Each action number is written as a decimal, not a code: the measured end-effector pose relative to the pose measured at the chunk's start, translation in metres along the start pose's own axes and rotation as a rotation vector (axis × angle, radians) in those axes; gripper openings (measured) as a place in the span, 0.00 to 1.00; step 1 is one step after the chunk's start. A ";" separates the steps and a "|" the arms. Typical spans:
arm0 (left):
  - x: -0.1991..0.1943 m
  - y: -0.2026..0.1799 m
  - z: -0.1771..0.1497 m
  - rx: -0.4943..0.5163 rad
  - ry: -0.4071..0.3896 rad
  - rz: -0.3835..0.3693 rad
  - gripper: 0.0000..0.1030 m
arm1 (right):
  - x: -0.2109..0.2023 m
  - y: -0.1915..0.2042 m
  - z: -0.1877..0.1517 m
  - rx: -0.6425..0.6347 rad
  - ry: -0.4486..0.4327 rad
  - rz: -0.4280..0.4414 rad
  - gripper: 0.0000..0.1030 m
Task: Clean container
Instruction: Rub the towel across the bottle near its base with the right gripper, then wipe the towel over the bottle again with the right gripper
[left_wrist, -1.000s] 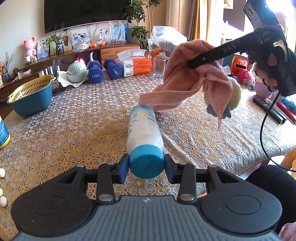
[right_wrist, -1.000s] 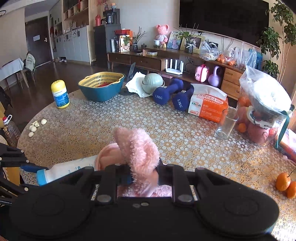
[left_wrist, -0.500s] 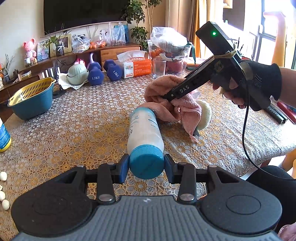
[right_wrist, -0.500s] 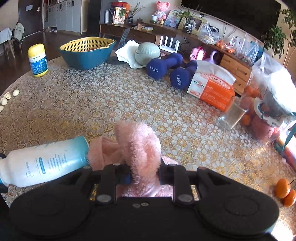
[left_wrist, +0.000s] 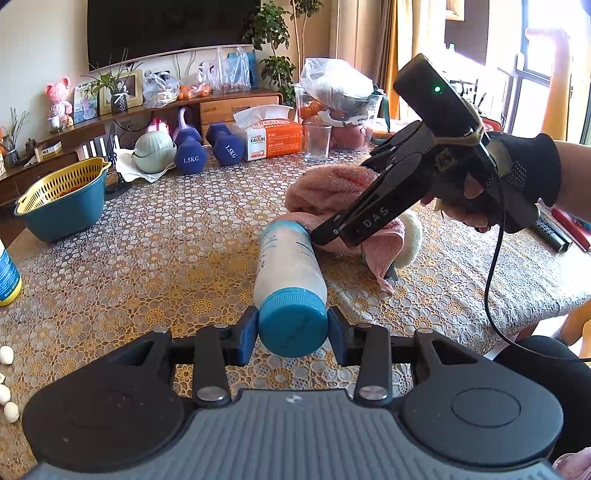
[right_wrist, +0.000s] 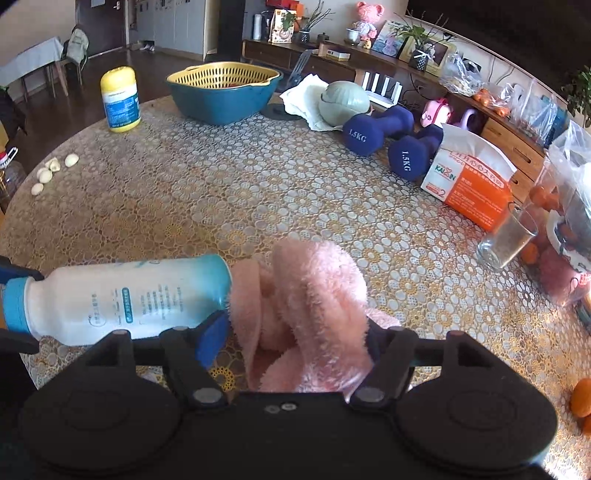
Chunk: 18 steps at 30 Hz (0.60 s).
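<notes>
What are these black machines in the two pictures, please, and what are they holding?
They are hand-held claws, no robot: a person carries one in each hand, and each has a camera looking along its fingers. The left claw is shut on the blue cap of a white plastic bottle lying on the lace-patterned tablecloth. The other picture looks from the right claw, gripped by a black-gloved hand. Its jaws have just been opening; the fluffy pink cloth lies loosely between them, against the bottle's bottom end. Dumbbells, a glass and a basin stand behind.

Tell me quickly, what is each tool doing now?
Left tool: closed on the bottle's blue cap.
Right tool: open, just released; pink towel lies loose between.
</notes>
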<state>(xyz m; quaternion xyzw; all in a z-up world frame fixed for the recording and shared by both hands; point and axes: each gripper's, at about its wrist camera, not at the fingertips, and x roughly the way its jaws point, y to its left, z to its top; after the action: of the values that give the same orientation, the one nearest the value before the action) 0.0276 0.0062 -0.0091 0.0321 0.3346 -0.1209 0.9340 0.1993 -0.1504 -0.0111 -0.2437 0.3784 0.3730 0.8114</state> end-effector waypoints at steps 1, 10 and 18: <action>0.000 0.000 0.000 -0.002 0.000 0.001 0.38 | 0.004 0.004 0.001 -0.018 0.005 -0.007 0.71; -0.001 0.001 0.002 0.004 0.001 0.011 0.38 | 0.019 0.016 0.000 -0.087 0.021 -0.069 0.68; -0.001 0.000 0.000 0.004 0.003 0.014 0.38 | 0.007 0.007 -0.004 -0.010 -0.050 -0.156 0.27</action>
<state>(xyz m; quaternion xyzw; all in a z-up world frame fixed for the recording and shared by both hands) 0.0272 0.0068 -0.0086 0.0366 0.3355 -0.1153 0.9343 0.1952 -0.1452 -0.0200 -0.2674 0.3360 0.3163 0.8459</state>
